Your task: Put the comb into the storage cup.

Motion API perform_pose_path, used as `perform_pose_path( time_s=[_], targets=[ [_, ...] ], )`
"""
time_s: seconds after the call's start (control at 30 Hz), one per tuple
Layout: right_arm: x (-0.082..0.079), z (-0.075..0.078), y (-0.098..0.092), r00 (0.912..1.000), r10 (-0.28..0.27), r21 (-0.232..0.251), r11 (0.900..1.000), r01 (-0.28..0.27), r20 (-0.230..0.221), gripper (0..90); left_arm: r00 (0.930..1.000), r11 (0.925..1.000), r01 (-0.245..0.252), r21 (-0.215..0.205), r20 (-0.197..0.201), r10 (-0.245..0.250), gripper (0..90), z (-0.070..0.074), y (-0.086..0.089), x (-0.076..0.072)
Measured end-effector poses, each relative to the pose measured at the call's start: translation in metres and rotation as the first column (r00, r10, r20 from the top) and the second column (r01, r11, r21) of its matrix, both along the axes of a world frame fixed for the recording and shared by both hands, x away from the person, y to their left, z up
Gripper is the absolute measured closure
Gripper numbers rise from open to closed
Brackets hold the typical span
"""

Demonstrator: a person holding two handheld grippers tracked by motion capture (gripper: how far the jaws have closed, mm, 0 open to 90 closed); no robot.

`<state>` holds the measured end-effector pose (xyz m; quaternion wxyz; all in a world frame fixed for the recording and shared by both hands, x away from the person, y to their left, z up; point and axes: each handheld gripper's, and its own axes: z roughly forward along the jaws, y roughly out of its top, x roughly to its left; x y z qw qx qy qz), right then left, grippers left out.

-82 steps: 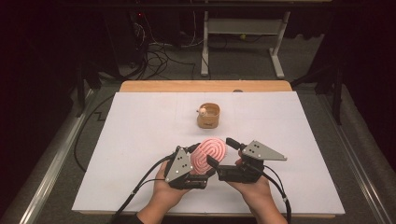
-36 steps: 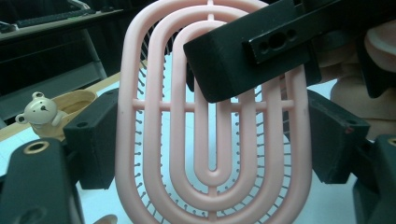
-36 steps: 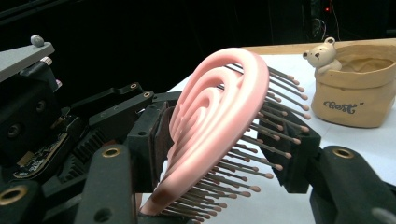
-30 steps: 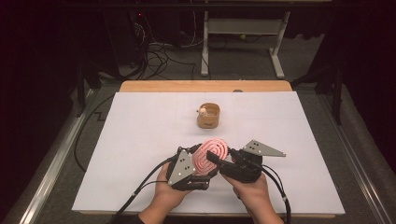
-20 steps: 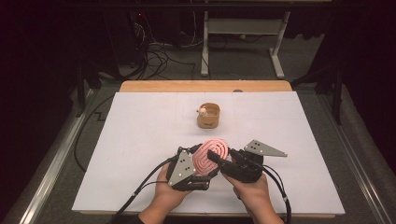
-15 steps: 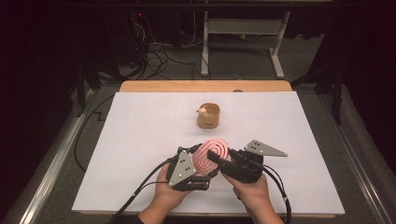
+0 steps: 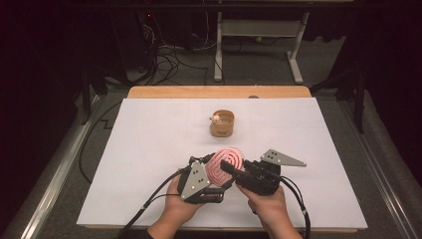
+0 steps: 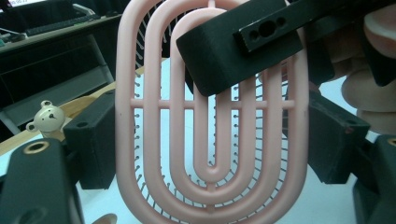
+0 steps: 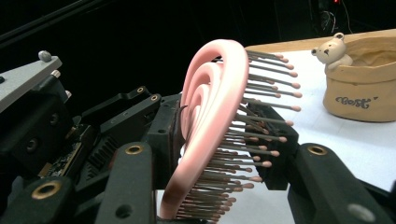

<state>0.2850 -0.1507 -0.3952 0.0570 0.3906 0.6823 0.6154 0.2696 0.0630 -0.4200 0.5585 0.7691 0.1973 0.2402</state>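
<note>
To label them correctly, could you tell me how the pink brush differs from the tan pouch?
The pink brush is raised on edge, the tan pouch stands on the table. The brush is a slotted, bristled oval; the pouch is solid-walled with a small bear.

Open tabletop [image 7: 149, 149] around lone pouch [image 7: 222, 124]

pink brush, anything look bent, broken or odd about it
Nothing stands out. The pink brush shows whole ribs and straight, evenly tipped bristles. It stands on edge above the table, held between the left gripper and the right gripper, whose jaws have just been closing around it.
</note>
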Motion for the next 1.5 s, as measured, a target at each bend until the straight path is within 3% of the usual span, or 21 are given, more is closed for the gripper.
perform_pose_path(
  time_s=[0.77,1.33,1.5],
  targets=[
    [-0.0007,0.0016,0.0000,0.9990,0.020,0.047,0.999,-0.018,-0.040,63.9,0.9992,0.9998,-0.018,0.012,0.035,0.017,18.1,0.0006,-0.0003,-0.0024],
    [-0.0014,0.0027,0.0003,0.9993,0.033,0.051,0.998,-0.032,-0.016,64.4,0.9995,1.0000,0.005,0.008,0.031,-0.006,17.9,0.0010,0.0028,-0.0010],
    [-0.0011,0.0030,0.0002,0.9993,0.037,0.052,0.998,-0.036,-0.007,64.5,0.9997,0.9998,0.013,-0.013,0.021,-0.013,17.6,0.0007,0.0037,-0.0003]
  ],
)
